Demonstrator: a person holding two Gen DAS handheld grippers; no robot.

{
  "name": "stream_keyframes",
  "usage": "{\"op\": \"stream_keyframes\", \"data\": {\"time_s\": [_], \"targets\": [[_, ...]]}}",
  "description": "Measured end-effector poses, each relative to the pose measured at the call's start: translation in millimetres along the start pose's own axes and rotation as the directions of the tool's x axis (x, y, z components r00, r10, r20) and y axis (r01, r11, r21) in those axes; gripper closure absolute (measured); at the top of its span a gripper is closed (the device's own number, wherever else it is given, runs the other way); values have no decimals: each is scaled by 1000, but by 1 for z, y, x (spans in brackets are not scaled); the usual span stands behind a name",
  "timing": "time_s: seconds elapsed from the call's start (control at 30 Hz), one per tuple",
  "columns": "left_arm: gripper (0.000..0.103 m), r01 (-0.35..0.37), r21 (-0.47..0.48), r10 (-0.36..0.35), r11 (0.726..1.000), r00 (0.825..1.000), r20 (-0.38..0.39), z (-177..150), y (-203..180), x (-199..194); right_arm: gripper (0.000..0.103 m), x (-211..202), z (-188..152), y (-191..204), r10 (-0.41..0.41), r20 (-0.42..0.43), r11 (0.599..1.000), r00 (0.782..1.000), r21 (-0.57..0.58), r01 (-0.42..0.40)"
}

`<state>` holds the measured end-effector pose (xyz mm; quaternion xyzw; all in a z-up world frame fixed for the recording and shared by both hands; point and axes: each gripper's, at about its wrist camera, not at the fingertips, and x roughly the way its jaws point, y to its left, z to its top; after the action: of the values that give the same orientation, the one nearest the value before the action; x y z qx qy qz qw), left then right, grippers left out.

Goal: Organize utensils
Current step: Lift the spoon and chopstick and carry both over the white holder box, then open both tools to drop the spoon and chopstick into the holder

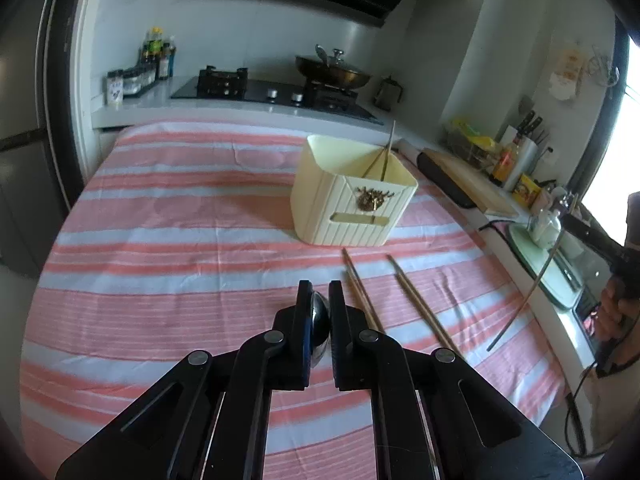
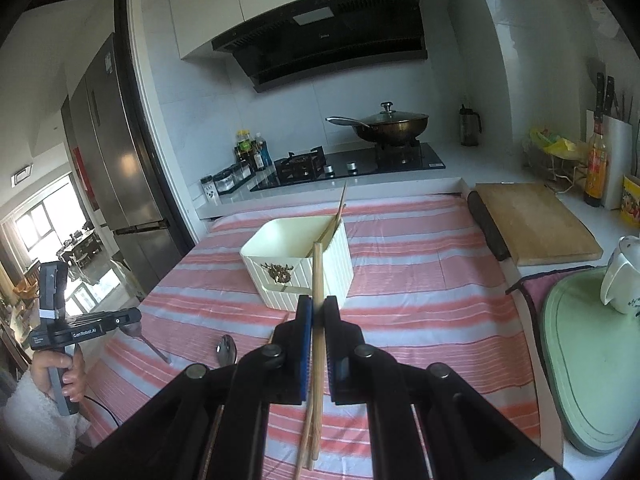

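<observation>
A cream ribbed bin [image 1: 352, 200] [image 2: 296, 268] stands on the striped cloth with a few chopsticks leaning in its far corner. My left gripper [image 1: 320, 292] is shut on a metal spoon [image 1: 320, 318], just above the cloth; in the right wrist view that gripper [image 2: 134, 322] shows at the left with the spoon's handle [image 2: 152, 346] slanting down. My right gripper [image 2: 318, 304] is shut on wooden chopsticks [image 2: 318, 280], raised in front of the bin. Two pairs of chopsticks [image 1: 362, 296] [image 1: 420, 304] lie on the cloth. Another spoon [image 2: 226, 350] lies near the right gripper.
A wooden cutting board [image 2: 532, 220] and a green tray [image 2: 592, 360] with a white teapot [image 2: 622, 276] sit at the right edge. Behind the cloth are the hob [image 2: 352, 166] with a lidded wok [image 2: 390, 122], bottles and jars. A fridge [image 2: 116, 160] stands at the left.
</observation>
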<state>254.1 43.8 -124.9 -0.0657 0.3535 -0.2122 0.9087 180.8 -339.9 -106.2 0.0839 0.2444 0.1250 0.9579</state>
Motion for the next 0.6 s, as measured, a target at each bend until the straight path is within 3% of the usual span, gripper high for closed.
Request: {"op": "stream_keyframes", "data": {"time_s": [0.17,0.33,0.47,0.6], "targets": [[97,12,-3,-12,1000,1000,8,6,1,-6,96,2,3,1,4,-1,1000,1000,-4,-4],[97,123,-132,-122,984,992,16,27,14,-13,97,5,7,3,18,3,1000,1000,3,-18],[97,229,-184,-222,956,973,59,76,3,-17,97,18,30,9,33,16,999,999,-27,-33],[97,340,-171,-316,925,936,152,150,-26,-18,97,30,86,24,54,124,996,991,-84,-44]]}}
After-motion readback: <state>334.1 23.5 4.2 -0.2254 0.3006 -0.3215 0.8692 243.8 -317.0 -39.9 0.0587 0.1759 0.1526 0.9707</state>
